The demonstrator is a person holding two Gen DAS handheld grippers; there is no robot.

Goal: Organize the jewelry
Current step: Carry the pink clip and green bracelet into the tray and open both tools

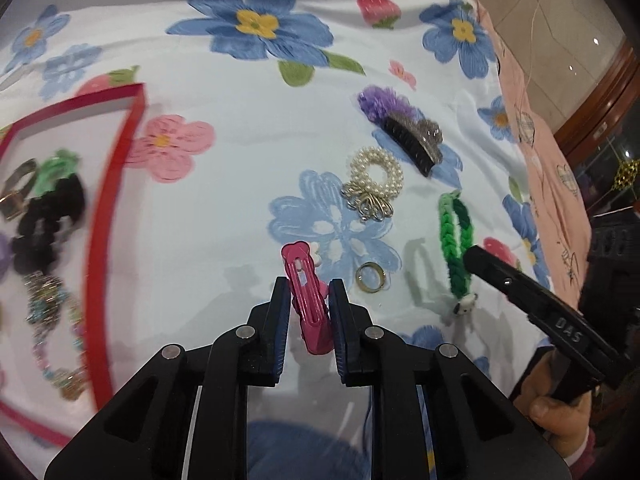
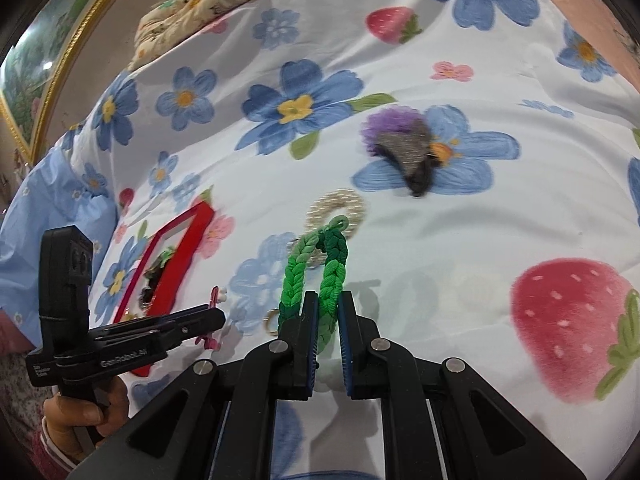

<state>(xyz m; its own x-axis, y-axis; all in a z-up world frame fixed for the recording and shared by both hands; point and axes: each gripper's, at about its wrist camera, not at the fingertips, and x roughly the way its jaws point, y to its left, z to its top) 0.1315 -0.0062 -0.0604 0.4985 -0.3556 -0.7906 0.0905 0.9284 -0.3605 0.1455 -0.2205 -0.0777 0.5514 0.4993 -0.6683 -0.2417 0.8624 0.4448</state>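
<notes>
Left gripper (image 1: 309, 304) fingers clamp the glossy magenta hair clip (image 1: 306, 300); right gripper (image 2: 328, 312) fingers pinch the braided green band (image 2: 326, 268). Carry both level over the red-rimmed tray (image 1: 116, 184), releasing low.

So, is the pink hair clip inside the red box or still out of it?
Out. The pink hair clip sits between the left gripper fingers, right of the red box.

Stuff in the red tray (image 1: 120, 184) was blurry, tray cut off at left edge. Pearl bracelet (image 2: 352, 204) was smeared & partly behind the green braided band (image 2: 328, 280).
</notes>
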